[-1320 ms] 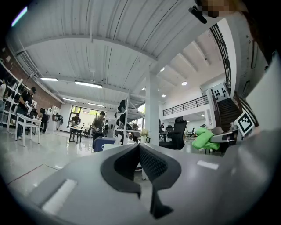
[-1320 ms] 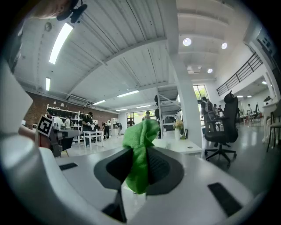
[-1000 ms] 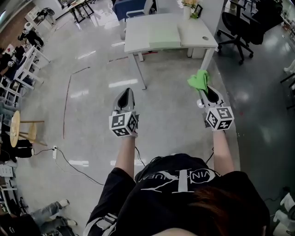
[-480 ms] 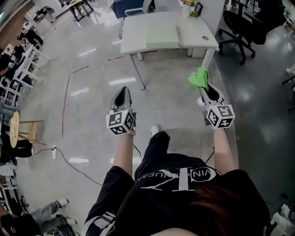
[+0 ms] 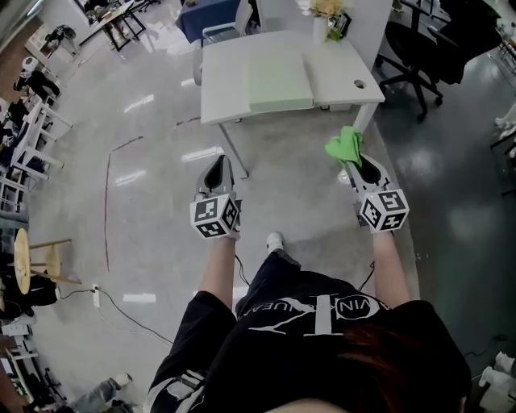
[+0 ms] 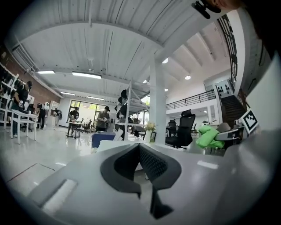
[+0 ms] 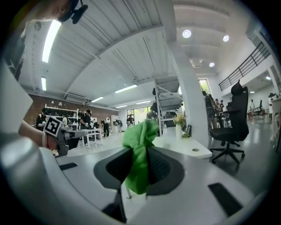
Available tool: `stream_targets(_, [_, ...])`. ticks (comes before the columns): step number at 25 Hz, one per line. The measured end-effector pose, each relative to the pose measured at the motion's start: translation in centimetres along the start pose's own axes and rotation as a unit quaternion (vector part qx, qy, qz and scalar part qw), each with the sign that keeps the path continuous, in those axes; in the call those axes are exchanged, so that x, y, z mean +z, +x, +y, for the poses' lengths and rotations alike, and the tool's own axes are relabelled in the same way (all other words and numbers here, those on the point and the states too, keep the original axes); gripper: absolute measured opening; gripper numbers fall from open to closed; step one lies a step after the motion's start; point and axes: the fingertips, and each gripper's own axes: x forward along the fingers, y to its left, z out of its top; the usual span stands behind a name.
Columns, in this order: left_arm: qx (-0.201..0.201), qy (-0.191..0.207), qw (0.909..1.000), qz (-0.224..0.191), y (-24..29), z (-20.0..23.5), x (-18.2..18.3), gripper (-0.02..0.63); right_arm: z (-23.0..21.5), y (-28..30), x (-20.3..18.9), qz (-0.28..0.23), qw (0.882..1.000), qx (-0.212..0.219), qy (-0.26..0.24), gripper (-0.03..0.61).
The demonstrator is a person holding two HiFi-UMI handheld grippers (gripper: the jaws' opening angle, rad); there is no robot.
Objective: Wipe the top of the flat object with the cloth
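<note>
A pale green flat board (image 5: 279,81) lies on a white desk (image 5: 339,74) ahead of me, in the head view. My right gripper (image 5: 355,159) is shut on a bright green cloth (image 5: 344,145), which sticks up between its jaws (image 7: 139,151). My left gripper (image 5: 216,165) is shut and holds nothing; its dark pads (image 6: 147,160) meet in the left gripper view. Both grippers hang over the floor, short of the desk's near edge. The cloth also shows at the right of the left gripper view (image 6: 208,136).
A vase of flowers (image 5: 326,14) and a small frame stand at the desk's far edge. A black office chair (image 5: 411,44) is to the right of the desk. Cables (image 5: 121,302) run over the glossy floor at the left. Stools and white racks line the far left.
The desk and board have come nearer in the head view as both grippers moved forward toward it. A foot has stepped into view below the grippers. Both grips look the same.
</note>
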Motion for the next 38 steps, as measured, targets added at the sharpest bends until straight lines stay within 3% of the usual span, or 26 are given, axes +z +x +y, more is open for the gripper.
stream_targets(11, [-0.020, -0.002, 0.9997, 0.014, 10.6, 7.0, 0.2, 0.012, -2.6, 11.5, -0.1, 0.018, 0.999, -0.030, 0.028, 0.083])
stream_targets(21, [-0.006, -0.009, 0.9998, 0.016, 14.7, 13.6, -0.3, 0.012, -1.5, 20.0, 0.1, 0.021, 0.999, -0.020, 0.028, 0.083])
stream_targets(31, [-0.008, -0.022, 0.9991, 0.037, 18.6, 14.9, -2.2, 0.012, -3.5, 24.5, 0.2, 0.034, 0.999, -0.015, 0.031, 0.083])
stream_targets(38, [-0.002, -0.013, 0.9991, 0.040, 24.4, 17.0, -1.6, 0.012, -6.3, 30.7, 0.6, 0.037, 0.999, -0.004, 0.033, 0.083])
